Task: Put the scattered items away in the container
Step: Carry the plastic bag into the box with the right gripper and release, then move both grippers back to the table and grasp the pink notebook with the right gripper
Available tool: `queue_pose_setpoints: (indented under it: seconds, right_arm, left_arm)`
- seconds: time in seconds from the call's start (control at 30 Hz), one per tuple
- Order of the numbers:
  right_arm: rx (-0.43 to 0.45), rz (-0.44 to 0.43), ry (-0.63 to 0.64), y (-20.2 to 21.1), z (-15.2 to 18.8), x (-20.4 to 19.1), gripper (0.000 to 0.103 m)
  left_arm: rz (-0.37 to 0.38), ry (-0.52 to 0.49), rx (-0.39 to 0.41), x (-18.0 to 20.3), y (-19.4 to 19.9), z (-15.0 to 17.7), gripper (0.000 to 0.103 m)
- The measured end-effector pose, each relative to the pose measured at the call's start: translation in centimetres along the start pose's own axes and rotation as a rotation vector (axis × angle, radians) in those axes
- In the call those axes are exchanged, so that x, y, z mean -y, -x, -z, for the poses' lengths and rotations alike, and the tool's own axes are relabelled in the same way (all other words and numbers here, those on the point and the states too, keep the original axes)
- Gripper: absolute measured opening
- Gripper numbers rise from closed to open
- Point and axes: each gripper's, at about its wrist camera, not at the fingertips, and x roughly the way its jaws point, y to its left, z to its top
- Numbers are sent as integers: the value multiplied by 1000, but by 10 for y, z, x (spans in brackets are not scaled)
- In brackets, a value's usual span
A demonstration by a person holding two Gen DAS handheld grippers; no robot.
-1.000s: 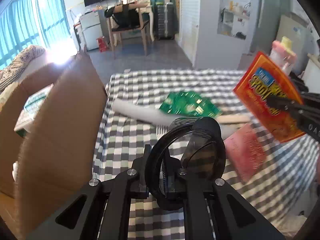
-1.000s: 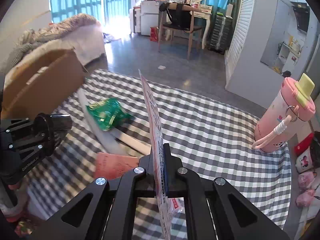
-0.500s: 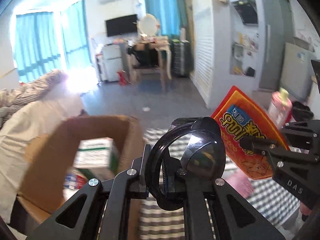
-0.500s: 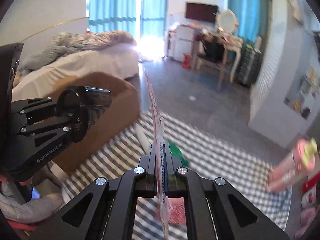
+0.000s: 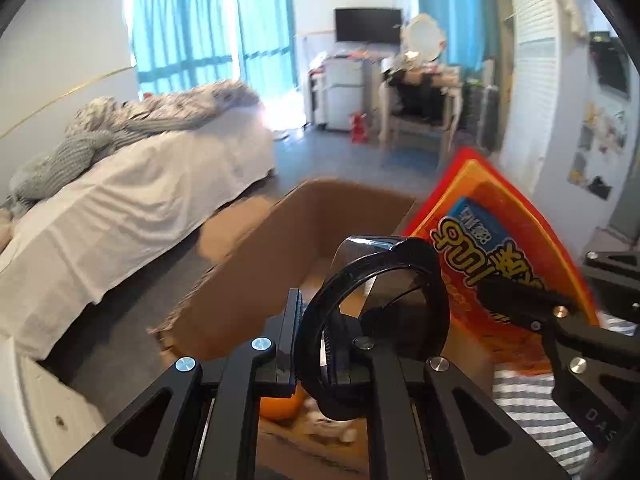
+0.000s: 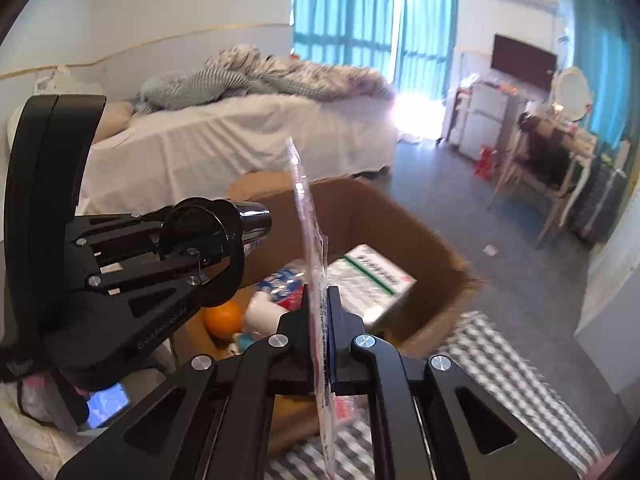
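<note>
My left gripper (image 5: 316, 344) is shut on a black ring-shaped holder with a shiny metal cup (image 5: 380, 292) and holds it over the open cardboard box (image 5: 256, 280). The holder also shows in the right wrist view (image 6: 216, 248). My right gripper (image 6: 318, 320) is shut on a flat orange snack packet (image 5: 500, 256), seen edge-on in its own view (image 6: 312, 248), above the box's near edge (image 6: 440, 240). Inside the box lie an orange (image 6: 224, 318), a green-and-white carton (image 6: 368, 276) and other packets.
A bed with white sheet (image 5: 132, 200) stands behind the box. The checked tablecloth (image 6: 500, 360) lies at lower right. A chair and desk (image 6: 552, 160) stand across the grey floor. A phone screen (image 6: 108, 400) shows at lower left.
Both grippers have swung left from over the table to above the box, each still holding its item. The table items have left view; the box's inside now shows.
</note>
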Motion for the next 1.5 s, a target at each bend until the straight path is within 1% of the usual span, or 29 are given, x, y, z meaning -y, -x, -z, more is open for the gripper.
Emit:
queue_pose_setpoints:
  seconds: [0.13,0.17,0.2,0.23,0.27,0.3,0.33,0.37,0.4,0.43,0.5,0.6,0.73,0.8,0.87,0.9,0.93,1.03,1.13,1.23,1.33,1.43,1.5]
  right_arm:
    - [-33,-26,23,-22,-7,-12,4]
    - [-39,-26,26,-27,-8,-14,4]
    - [-46,-24,27,-32,-8,-14,4]
    - [-54,-18,27,-36,-7,-13,4]
    - [-58,-10,26,-38,-5,-11,8]
    - [-61,-3,23,-38,-3,-8,17]
    - [-56,14,13,-37,-1,-6,44]
    - [-39,39,0,-34,-1,-3,62]
    - [-22,51,-10,-31,-2,2,71]
    - [1,45,-22,-27,-3,8,77]
    - [29,29,-37,-18,-4,12,77]
    - [50,58,-38,-6,0,15,78]
    - [72,87,-76,15,8,30,78]
    - [88,121,-101,34,19,43,81]
    - [97,177,-129,55,33,59,88]
    - [94,201,-144,64,41,68,88]
    - [81,226,-166,72,53,80,89]
    - [-2,285,-228,88,91,115,90]
    - [-100,325,-267,92,131,136,90]
    - [-172,310,-297,87,165,148,90]
    - [-232,303,-316,70,196,147,90]
    - [-253,283,-347,56,211,154,90]
    - [-255,277,-368,50,219,160,90]
  left_arm:
    - [-33,19,-51,-14,-20,7,10]
    - [-37,25,-57,-16,-23,9,11]
    - [-38,28,-63,-18,-26,10,16]
    - [-33,34,-68,-19,-28,11,26]
    - [-29,43,-74,-20,-29,11,38]
    - [-39,53,-82,-20,-30,12,66]
    - [-61,64,-81,-22,-29,12,74]
    - [-73,73,-71,-23,-26,11,86]
    - [-68,82,-57,-24,-23,11,90]
    - [-58,90,-47,-26,-20,10,91]
    - [-48,92,-36,-28,-18,9,92]
    - [-31,67,-24,-21,-13,6,92]
    - [33,30,6,-6,0,6,92]
    - [75,10,18,4,6,7,93]
    - [117,-14,32,19,14,9,95]
    - [137,-25,38,26,17,10,97]
    - [160,-39,45,34,20,12,98]
    - [217,-77,52,60,25,17,99]
    - [269,-121,22,91,25,23,99]
    - [293,-169,-13,123,22,29,99]
    - [301,-201,-45,146,18,33,99]
    - [301,-226,-73,165,15,37,99]
    - [277,-242,-77,171,14,41,101]
